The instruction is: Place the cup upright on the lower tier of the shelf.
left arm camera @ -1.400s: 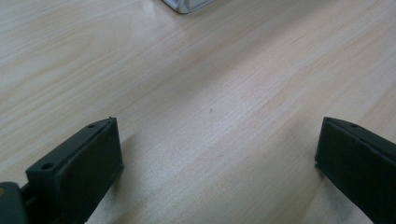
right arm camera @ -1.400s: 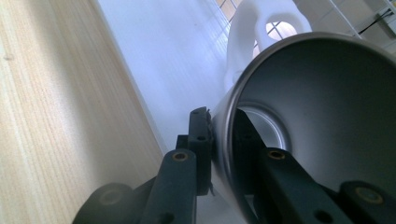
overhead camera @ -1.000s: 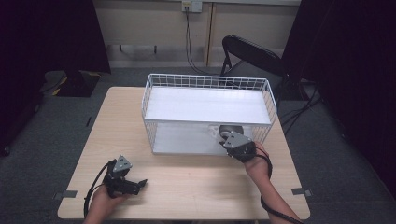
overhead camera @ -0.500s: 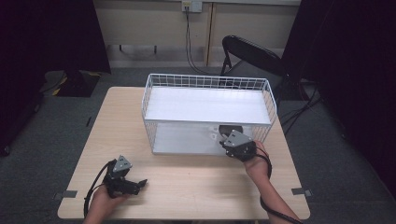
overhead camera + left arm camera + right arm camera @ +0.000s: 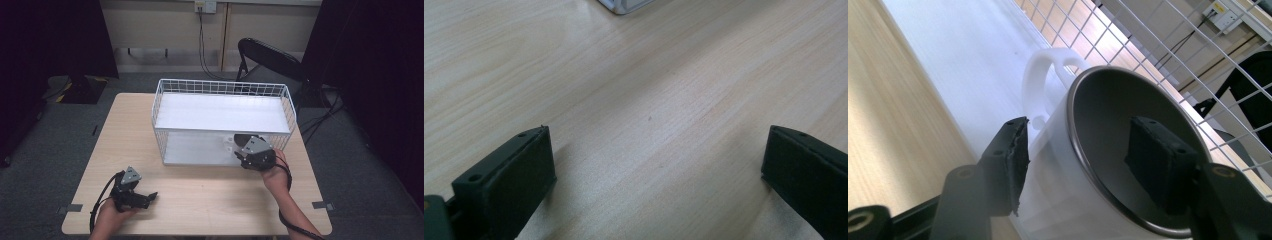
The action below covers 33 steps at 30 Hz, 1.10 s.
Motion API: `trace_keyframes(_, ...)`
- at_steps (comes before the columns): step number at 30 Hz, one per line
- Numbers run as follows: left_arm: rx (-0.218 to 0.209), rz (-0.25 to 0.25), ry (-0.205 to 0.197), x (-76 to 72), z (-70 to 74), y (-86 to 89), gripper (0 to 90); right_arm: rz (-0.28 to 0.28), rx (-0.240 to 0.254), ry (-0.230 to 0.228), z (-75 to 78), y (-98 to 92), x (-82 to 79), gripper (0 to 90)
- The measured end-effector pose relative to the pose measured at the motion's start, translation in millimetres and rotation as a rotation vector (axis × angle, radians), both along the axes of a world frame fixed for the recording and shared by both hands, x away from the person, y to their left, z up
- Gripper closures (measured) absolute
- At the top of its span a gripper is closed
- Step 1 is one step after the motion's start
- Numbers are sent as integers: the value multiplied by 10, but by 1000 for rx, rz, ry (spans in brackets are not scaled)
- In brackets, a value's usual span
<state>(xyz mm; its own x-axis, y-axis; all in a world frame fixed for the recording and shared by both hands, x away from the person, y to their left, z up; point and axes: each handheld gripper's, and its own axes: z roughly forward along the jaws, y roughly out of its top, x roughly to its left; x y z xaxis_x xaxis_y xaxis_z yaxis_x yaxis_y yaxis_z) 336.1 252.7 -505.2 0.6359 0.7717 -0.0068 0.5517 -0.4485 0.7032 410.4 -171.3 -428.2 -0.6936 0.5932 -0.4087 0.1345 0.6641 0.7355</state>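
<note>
Pale wood tabletop (image 5: 210, 200) on grey carpet, dark curtains either side. Folding chair (image 5: 267, 55) behind far edge, cables hanging from wall socket (image 5: 205, 6). White wire basket (image 5: 222, 87) on middle of tabletop. Right gripper (image 5: 1075, 165) at basket's near right corner, jaws pinching white mug (image 5: 1108, 150) by its wall, one jaw inside dark interior, one outside beside handle. Left gripper (image 5: 656, 165) low over bare wood at near left, jaws wide, holding nothing.

Two black two-jaw grippers, the left gripper (image 5: 150, 195) and the right gripper (image 5: 238, 150), are each topped by a grey three-cornered plate; black cables are trailed; flat rectangular pads (image 5: 531, 160) with screw holes are seen.
</note>
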Motion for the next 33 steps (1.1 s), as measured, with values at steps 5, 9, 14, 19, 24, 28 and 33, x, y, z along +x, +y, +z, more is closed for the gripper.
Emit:
trace_keyframes(5,0,1,-1,0,-1,-1,0,-3,10,12,7,-27,-23,339)
trace_keyframes(9,0,1,-1,0,-1,-1,0,-10,31,29,0,-63,-64,295)
trace_keyframes(14,0,0,-1,0,0,0,0,-5,47,36,18,-105,-105,237)
trace_keyframes(19,-1,1,-1,0,-1,-1,0,14,69,53,69,-129,-137,223)
trace_keyframes(24,-4,-1,4,2,0,-2,0,30,82,65,129,-137,-185,211)
trace_keyframes(28,-3,-1,3,2,0,-2,0,36,87,78,157,-159,-233,198)
trace_keyframes(33,-3,-1,4,3,0,-2,0,46,98,95,136,-198,-289,192)
